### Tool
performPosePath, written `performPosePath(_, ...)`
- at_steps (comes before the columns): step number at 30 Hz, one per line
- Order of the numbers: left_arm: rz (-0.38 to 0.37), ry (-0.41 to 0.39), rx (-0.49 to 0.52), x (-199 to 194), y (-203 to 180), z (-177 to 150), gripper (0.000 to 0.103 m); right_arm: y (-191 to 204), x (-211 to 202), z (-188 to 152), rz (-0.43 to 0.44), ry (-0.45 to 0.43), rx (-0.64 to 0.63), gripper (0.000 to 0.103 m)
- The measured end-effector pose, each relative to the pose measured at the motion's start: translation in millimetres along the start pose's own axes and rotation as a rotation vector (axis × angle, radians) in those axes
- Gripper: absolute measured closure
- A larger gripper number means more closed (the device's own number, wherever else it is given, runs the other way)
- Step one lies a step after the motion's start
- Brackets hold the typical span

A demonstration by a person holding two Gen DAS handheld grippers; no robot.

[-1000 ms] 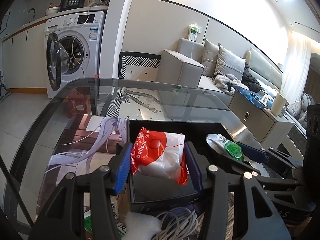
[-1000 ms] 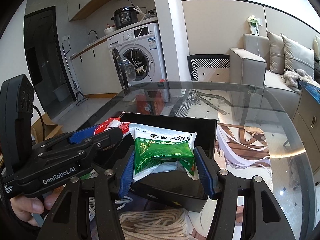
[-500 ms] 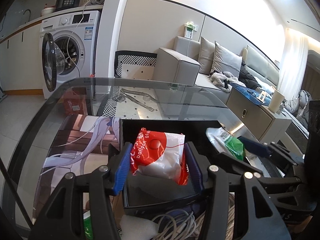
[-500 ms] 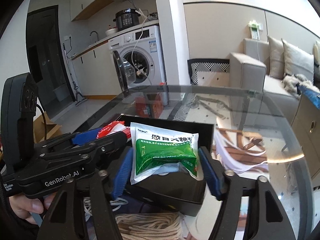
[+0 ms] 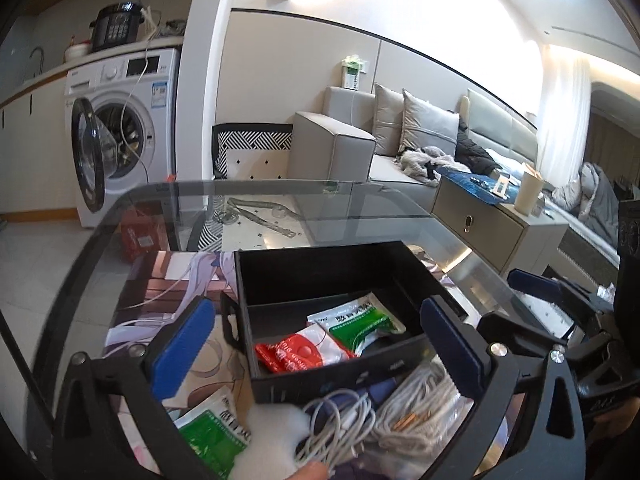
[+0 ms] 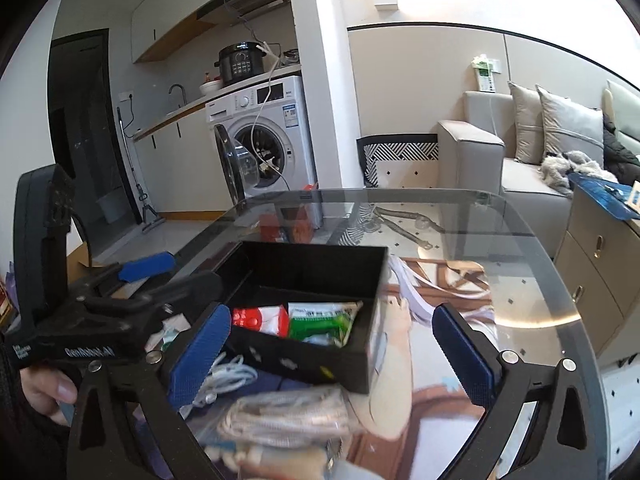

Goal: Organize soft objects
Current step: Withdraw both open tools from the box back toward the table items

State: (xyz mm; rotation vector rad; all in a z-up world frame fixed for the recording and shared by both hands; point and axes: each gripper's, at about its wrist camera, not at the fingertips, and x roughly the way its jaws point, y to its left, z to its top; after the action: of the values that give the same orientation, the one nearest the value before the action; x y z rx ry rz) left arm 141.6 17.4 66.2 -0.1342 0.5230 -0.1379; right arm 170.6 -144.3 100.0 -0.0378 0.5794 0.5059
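Note:
A black open box (image 5: 340, 264) (image 6: 304, 276) stands on the glass table. A red and white pouch (image 5: 300, 354) (image 6: 260, 320) and a green and white pouch (image 5: 356, 318) (image 6: 320, 322) lie side by side in its near compartment. My left gripper (image 5: 316, 344) is open and empty, its blue pads wide apart above the box's near wall. My right gripper (image 6: 330, 354) is open and empty, just before the box. Another green pouch (image 5: 214, 438) lies on the table near the left gripper.
Coiled white cables (image 5: 344, 420) (image 6: 228, 376) and a bag of beige cord (image 5: 416, 412) (image 6: 288, 416) lie in front of the box. A printed mat (image 5: 160, 280) covers the glass table (image 6: 520, 264). A washing machine (image 5: 120, 128) and a sofa (image 6: 520, 160) stand behind.
Both grippers have opened wide and let go of their pouches, which now lie in the box's near compartment. Both grippers have drawn back and up from the box.

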Motion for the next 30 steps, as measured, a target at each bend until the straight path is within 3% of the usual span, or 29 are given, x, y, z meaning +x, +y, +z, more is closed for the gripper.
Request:
performPosePath(11,0.042,0.025,0.077,-34,-7,-27,0.0,4,-35,-35,0.006,0.044,0.029,0.0)
performPosePath(20,0.081,0.068,0.022,-41,5,-52,0.0,6,-43,-57,0.025,0.089,0.043,0.001)
performPosePath(30,0.071,0.094,0.01,-45,8,-63,0.0,9,-36,-65,0.041,0.179,0.033,0.001)
